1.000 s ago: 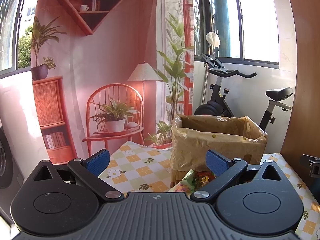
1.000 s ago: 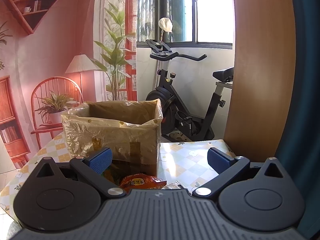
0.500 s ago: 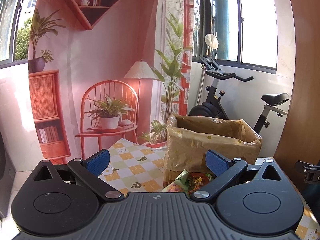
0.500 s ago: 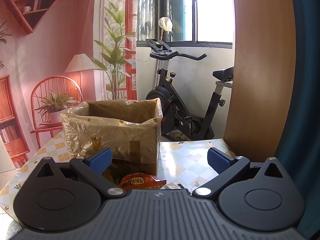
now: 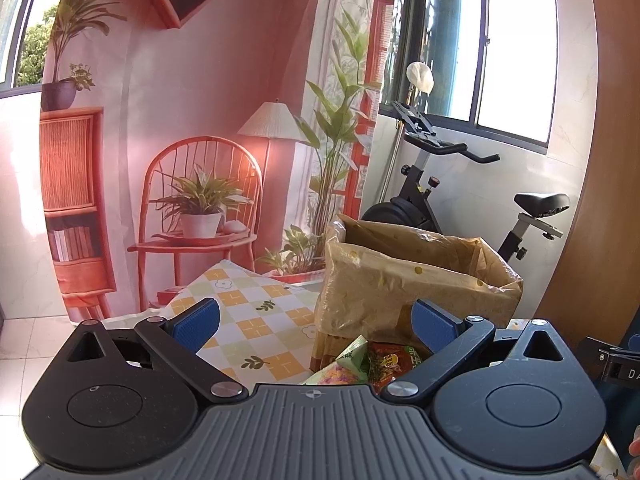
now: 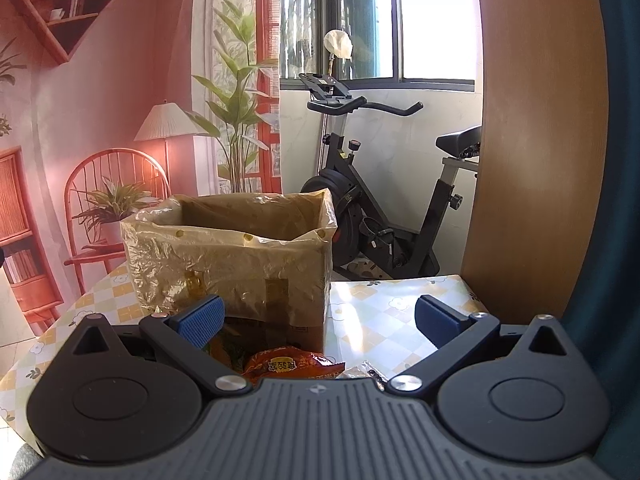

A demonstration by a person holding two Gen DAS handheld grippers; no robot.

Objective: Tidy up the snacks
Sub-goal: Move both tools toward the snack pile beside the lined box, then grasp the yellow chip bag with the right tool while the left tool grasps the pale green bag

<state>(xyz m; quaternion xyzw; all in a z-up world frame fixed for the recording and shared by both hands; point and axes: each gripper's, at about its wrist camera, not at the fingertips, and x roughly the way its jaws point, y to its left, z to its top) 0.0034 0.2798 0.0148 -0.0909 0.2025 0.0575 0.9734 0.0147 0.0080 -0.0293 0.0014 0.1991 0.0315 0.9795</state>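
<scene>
While both claws hang released and empty, the left claw [image 5: 314, 322] and right claw [image 6: 320, 320] face a box [image 6: 240, 264]. Snacks [image 6: 294, 364] lie before it on the worktop [image 6: 380, 320].

left wrist: low, facing box [image 5: 416, 280] | right wrist: same box [image 6: 228, 256]

Lined box [image 6: 228, 264] blocks ahead; tablecloth [image 6: 376, 320] beside it lies bare.

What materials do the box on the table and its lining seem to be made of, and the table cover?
The box looks like brown cardboard, matte, with tape strips on its front. Its lining seems thin translucent plastic film: it wrinkles and glints. The table cover is probably glossy vinyl or oilcloth, since its checked print reflects the window light.
</scene>
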